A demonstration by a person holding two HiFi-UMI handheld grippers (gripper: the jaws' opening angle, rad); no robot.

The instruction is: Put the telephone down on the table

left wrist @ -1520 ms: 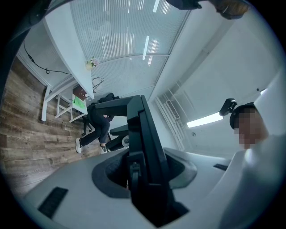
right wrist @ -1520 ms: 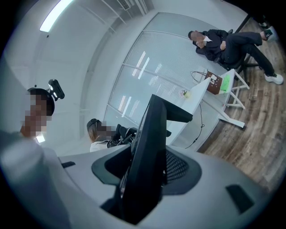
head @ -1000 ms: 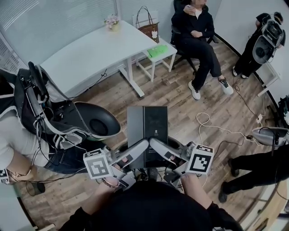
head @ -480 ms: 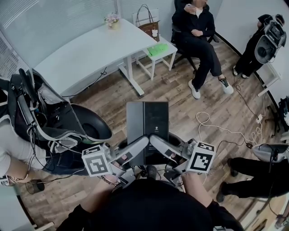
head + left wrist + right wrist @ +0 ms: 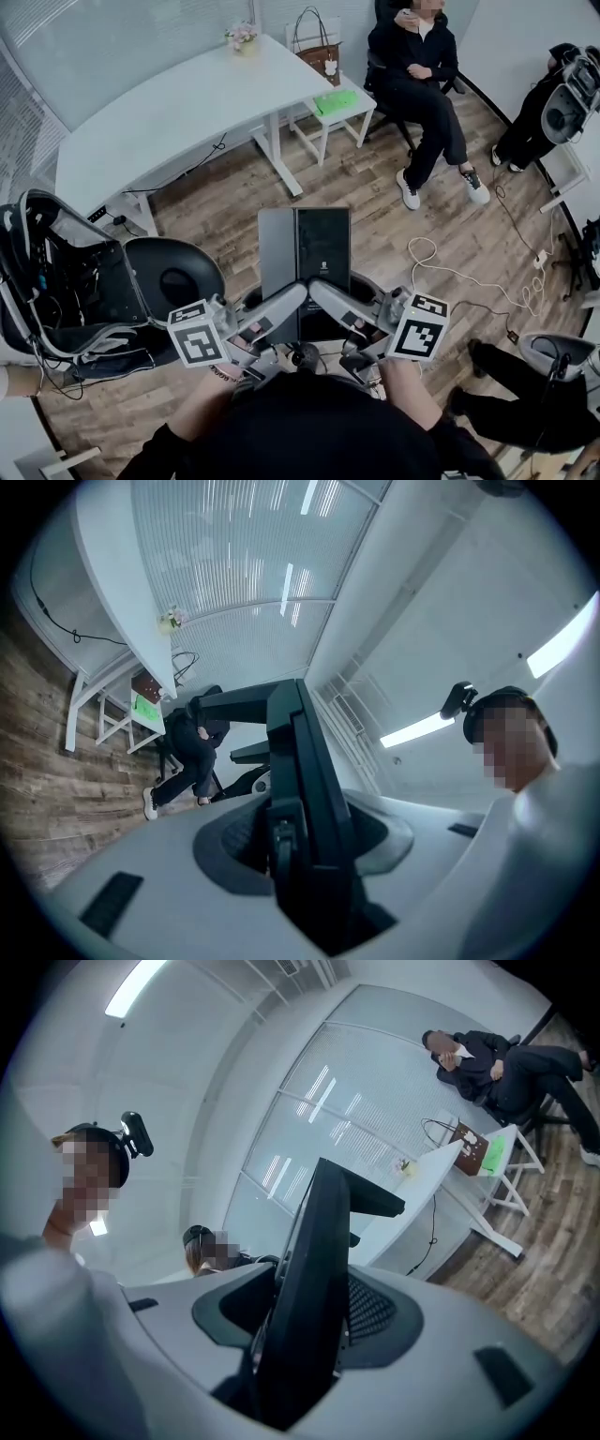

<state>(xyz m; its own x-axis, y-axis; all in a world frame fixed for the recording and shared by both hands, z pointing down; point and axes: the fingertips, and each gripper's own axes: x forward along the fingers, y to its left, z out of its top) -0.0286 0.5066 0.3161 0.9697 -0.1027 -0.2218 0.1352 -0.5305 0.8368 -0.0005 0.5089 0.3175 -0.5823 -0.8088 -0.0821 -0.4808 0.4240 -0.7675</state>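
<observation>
The telephone [image 5: 305, 258] is a flat black slab with a grey left strip, held in the air over the wood floor in the head view. My left gripper [image 5: 284, 304] clamps its lower left edge and my right gripper [image 5: 330, 300] its lower right edge. Edge-on in the left gripper view, the telephone [image 5: 305, 761] stands between the pads of the left gripper [image 5: 298, 841]. The right gripper view shows the telephone [image 5: 319, 1241] the same way, wedged in the right gripper [image 5: 298, 1330]. The white table [image 5: 178, 103] lies ahead and to the left, apart from the telephone.
A black chair [image 5: 173, 277] and a backpack rig [image 5: 56, 272] stand at the left. A small white side table [image 5: 333, 105] with a handbag [image 5: 319, 56] sits beyond, beside a seated person [image 5: 422, 66]. A white cable [image 5: 441, 267] trails on the floor at right, near other people [image 5: 562, 103].
Both grippers and the telephone keep their place in the view. The room has slid: the table looks nearer, and the chair and rig at the left have dropped lower and leftward.
</observation>
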